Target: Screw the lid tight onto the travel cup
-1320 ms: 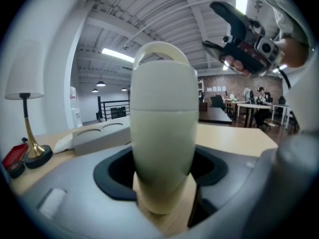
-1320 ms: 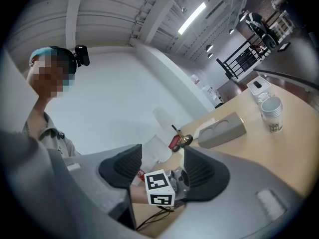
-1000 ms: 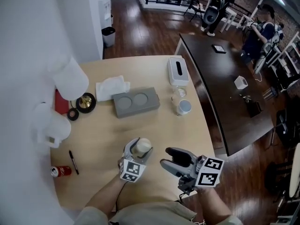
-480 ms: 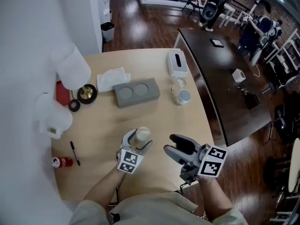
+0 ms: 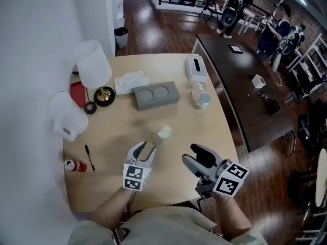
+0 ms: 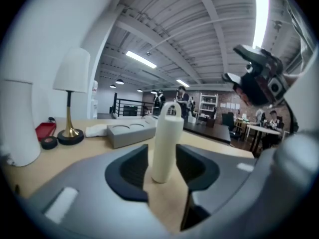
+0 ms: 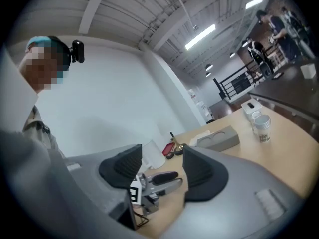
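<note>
Near the desk's point(image 5: 110, 137) front edge, the left gripper point(image 5: 145, 150) has its jaws half apart. They have just been closing, with nothing between them. The right gripper point(image 5: 195, 156), by the front right edge, stands wide open and empty. Just beyond the left jaws, toward the middle of the desk, the cup point(image 5: 164, 132) stands upright and free, its looped lid point(image 6: 172, 111) already on. The screwing looks finished or paused. Checking tightness would call for gripping the cup's body and twisting the lid.

A lamp point(image 5: 94, 65), grey block point(image 5: 156, 100), tissue box point(image 5: 196, 68) and red can point(image 5: 75, 165) stand apart.
</note>
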The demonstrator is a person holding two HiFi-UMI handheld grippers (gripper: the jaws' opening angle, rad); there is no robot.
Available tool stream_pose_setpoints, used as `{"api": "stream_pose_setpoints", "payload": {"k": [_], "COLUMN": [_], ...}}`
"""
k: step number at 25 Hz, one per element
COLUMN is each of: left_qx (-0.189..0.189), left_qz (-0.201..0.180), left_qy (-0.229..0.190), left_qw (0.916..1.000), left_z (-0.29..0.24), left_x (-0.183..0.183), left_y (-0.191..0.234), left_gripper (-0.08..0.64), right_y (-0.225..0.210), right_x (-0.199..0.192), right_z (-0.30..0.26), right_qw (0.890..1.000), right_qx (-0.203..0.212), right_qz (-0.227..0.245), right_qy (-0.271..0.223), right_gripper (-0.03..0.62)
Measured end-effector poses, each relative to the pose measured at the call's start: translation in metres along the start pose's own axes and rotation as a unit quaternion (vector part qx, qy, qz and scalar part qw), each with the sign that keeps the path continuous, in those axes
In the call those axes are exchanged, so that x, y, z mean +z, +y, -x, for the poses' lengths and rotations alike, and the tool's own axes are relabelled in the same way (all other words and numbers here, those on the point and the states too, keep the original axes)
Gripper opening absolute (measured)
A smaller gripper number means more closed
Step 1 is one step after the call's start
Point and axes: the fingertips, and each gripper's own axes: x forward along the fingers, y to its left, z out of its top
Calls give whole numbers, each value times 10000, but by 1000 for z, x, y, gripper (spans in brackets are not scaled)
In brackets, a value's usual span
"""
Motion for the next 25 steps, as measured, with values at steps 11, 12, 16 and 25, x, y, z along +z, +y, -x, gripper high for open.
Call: {"api": "stream_pose_setpoints", "payload": {"k": [11, 12, 16, 25], "left_qx": [1002, 1102, 1420, 1844], "left_qz": [393, 351, 136, -93], "left_qy": [-723, -759, -936, -995], "left_qw": [9916, 9904, 9853, 9778], "left_z": [140, 149, 179, 239], "left_x": [81, 84, 91, 73], "left_y": [-54, -65, -121, -236], "left_gripper": [5, 5, 5, 5], "right_y": [50, 53, 72, 102], "right_x": [-13, -17, -37, -75], "right_z": [57, 67, 113, 205], "right_qw": [9848, 9832, 9783, 9760], "right_qx": [-724, -734, -661, -769], "right_qz": [1408, 1495, 1792, 1829], "right_qy": [-719, -748, -801, -901], "right_gripper": [2, 2, 2, 2]}}
